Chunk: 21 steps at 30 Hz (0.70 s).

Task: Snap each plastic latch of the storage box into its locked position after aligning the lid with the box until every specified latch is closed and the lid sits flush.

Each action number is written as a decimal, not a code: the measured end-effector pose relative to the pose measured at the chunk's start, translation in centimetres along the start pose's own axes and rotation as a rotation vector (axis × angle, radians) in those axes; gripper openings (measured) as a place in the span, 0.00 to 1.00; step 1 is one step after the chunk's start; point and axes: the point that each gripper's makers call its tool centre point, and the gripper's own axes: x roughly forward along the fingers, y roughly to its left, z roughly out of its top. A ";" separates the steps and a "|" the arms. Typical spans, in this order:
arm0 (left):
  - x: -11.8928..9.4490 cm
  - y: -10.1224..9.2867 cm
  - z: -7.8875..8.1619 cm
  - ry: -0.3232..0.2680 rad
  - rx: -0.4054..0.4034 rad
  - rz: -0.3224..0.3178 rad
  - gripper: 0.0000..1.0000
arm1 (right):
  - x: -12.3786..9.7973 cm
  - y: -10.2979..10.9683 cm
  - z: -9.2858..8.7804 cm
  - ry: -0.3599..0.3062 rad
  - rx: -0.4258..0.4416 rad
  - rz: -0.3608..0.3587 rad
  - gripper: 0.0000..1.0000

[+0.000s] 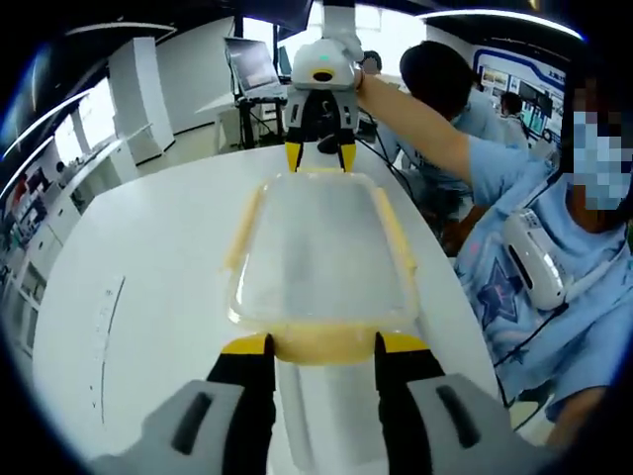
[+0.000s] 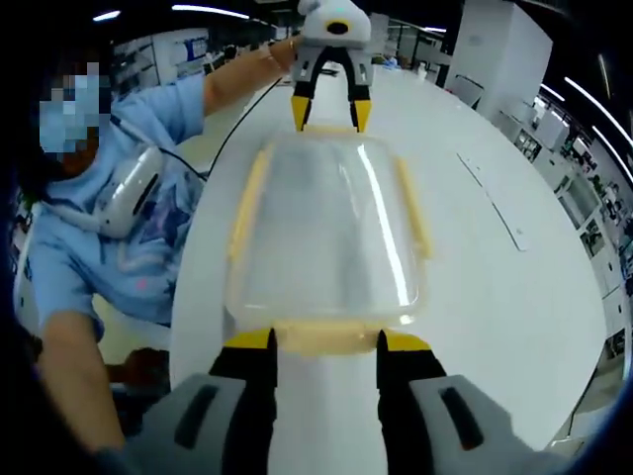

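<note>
In the left gripper view, faint grey marks run along the left part of the white table [image 1: 148,257]; if they are writing, they are too small to read. At the middle of the table lies the storage box [image 1: 318,252], clear plastic with a translucent lid [image 1: 316,233] resting on top and pale yellow latches on its sides. The left side latch [image 1: 241,230] and the right side latch [image 1: 396,230] run along the long edges. The near end latch [image 1: 321,344] sits between the yellow tips of the left gripper [image 1: 322,346], whose jaws stand apart on either side of it, at or just beside the box's end; they are spread and clamp nothing. At the far end the right gripper [image 1: 320,150] faces back, its yellow tips also parted at the box's far edge. To the right a person [image 1: 554,257] in a light blue shirt stands beside the table, one arm stretched to the far gripper. A screen on the far right wall carries print too blurred to read.

In the right gripper view the same person [image 2: 109,218] is on the left. The box [image 2: 331,233] lies lengthwise ahead, its near end latch [image 2: 326,336] between the spread jaws of the right gripper [image 2: 325,344], which holds nothing. The left gripper [image 2: 331,111] meets the far end, jaws parted.
</note>
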 end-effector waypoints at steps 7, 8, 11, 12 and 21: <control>-0.9 -0.5 -2.1 -0.001 -0.032 0.015 0.39 | 1.6 0.0 1.5 -0.020 -0.020 0.035 0.39; -1.0 -0.6 -2.3 0.000 -0.036 0.017 0.39 | 1.8 0.0 1.7 -0.021 -0.025 0.037 0.39; -1.3 -0.7 -2.8 0.001 -0.044 0.024 0.39 | 2.2 0.1 2.3 -0.024 -0.044 0.039 0.39; -1.5 -0.8 -3.0 0.000 -0.047 0.026 0.39 | 2.3 0.1 2.4 -0.026 -0.048 0.040 0.39; -2.5 -1.7 -4.2 -0.013 -0.054 0.031 0.39 | 2.9 0.2 3.9 -0.032 -0.060 0.066 0.39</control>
